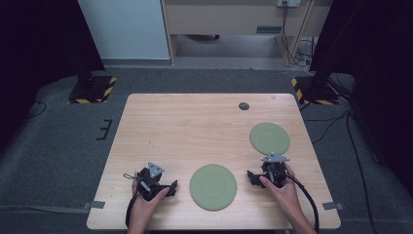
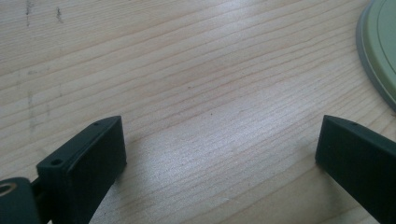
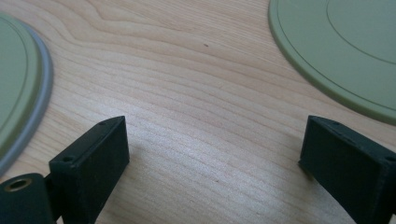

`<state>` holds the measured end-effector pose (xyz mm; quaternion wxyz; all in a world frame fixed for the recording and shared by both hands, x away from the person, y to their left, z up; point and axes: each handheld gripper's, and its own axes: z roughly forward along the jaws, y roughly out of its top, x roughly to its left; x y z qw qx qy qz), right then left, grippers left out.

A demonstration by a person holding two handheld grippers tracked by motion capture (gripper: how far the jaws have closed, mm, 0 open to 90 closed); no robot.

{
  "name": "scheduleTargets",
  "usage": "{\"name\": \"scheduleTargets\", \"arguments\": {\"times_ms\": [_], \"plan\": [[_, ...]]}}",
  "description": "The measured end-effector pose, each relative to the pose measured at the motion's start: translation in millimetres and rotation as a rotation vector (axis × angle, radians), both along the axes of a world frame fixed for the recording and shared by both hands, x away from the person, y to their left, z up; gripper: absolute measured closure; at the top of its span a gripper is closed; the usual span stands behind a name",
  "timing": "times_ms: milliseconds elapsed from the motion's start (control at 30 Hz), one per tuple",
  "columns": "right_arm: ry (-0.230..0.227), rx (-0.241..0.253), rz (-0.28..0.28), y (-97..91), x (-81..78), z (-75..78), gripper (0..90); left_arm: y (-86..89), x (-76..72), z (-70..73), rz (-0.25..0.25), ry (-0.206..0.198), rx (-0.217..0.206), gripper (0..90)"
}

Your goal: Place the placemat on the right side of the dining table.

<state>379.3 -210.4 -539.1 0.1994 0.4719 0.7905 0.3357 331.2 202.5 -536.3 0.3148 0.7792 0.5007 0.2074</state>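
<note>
Two flat green plates lie on the wooden table. One plate sits near the front edge between my grippers; the other plate lies farther back on the right. My left gripper rests low on the table left of the near plate, open, with bare wood between its jaws. That plate's grey-rimmed edge is at the top right of the left gripper view. My right gripper rests right of the near plate, open over bare wood, with the near plate to its left and the far plate ahead right.
A small dark round disc lies near the table's far edge. Around the table is grey floor with black stand bases marked by yellow-black tape at the back left and the back right. Cables run along the right side.
</note>
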Motion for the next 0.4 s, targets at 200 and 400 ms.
{"name": "scheduleTargets", "arguments": {"times_ms": [200,400], "plan": [[0.003,0.002,0.026,-4.5,-1.7,0.0,6.2,-0.4,-0.4,0.0,-0.002,0.000,-0.001,1.2],[0.019,-0.005,-0.004,-5.9,-0.1,-0.6,0.4,-0.7,-0.8,0.0,-0.006,0.001,0.000,1.1]]}}
